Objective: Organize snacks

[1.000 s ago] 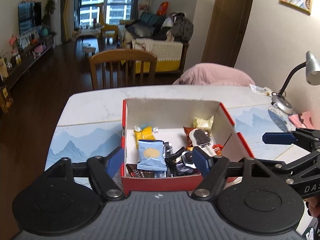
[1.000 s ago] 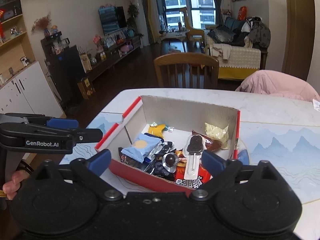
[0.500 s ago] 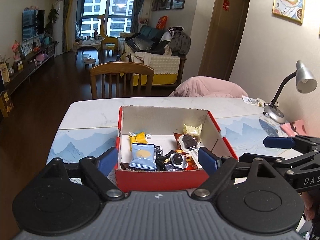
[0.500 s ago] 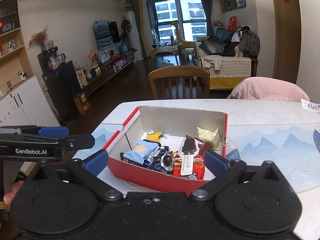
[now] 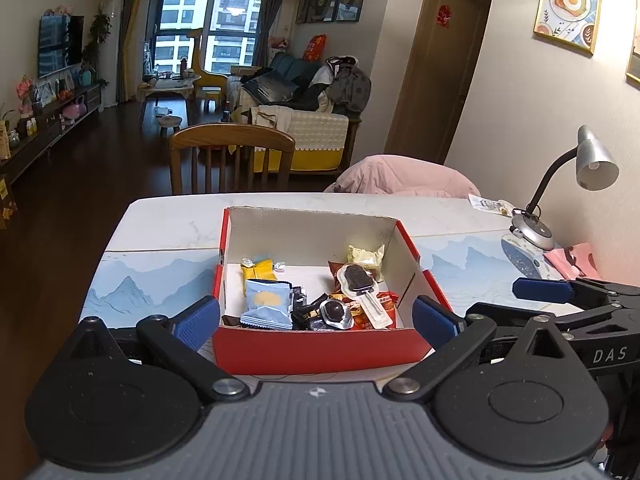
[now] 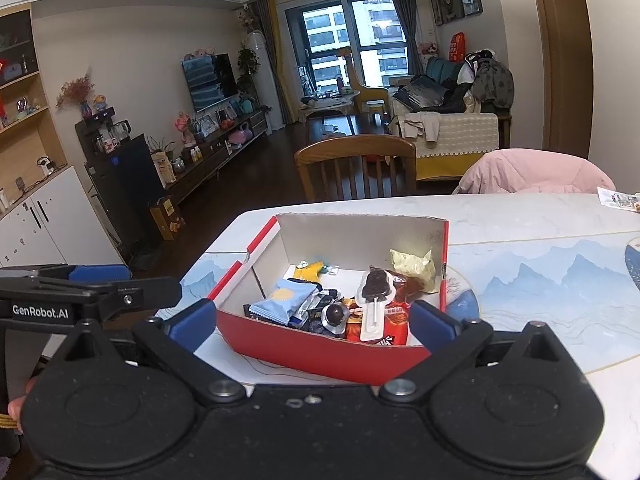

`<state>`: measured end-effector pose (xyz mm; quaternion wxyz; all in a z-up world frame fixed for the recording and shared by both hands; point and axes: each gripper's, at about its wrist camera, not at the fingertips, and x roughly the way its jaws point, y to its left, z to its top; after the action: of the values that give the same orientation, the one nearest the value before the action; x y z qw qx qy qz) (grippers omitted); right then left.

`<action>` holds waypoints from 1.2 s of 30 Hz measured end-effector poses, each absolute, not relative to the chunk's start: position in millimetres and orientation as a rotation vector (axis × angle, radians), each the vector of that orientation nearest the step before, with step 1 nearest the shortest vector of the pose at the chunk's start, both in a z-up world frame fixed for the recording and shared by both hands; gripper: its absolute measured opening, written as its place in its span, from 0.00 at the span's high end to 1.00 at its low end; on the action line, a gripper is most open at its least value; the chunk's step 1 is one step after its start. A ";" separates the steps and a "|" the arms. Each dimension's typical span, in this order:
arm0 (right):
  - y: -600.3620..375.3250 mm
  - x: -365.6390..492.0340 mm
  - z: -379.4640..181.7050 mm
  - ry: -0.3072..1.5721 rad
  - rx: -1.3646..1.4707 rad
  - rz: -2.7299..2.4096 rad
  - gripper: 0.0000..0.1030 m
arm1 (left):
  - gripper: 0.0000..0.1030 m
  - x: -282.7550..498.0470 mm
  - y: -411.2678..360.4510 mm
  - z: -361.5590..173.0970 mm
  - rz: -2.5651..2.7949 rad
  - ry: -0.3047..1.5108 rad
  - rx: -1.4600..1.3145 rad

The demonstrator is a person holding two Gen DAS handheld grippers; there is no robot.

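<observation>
Your left gripper (image 5: 316, 320) jaws have just been opening, nothing between them; both grippers sit farther back from the red box (image 5: 320, 348), which shrinks toward 12 o'clock.

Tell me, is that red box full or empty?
Partly full: wrapped snacks cover the red box's near floor; the far floor shows bare.

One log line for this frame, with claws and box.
left claw: open, just widened, empty | right claw: open, empty | box: on table, snacks inside | both claws short of box
</observation>
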<state>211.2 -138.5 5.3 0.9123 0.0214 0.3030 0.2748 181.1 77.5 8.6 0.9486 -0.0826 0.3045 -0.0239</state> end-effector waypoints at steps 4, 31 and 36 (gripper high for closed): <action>-140.1 210.3 5.7 0.616 0.047 0.564 0.00 | 0.00 180.1 77.0 8.2 -0.034 0.620 -0.170; -146.6 207.2 4.8 0.606 0.056 0.576 0.00 | 0.00 181.9 74.8 4.9 -0.044 0.656 -0.224; -146.9 207.1 4.7 0.606 0.055 0.575 0.00 | 0.00 182.7 73.7 3.7 -0.035 0.661 -0.220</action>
<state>207.1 -146.9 4.7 0.9136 0.0267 0.2943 0.2792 182.7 73.7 3.7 0.9398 -0.1078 0.3239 -0.0171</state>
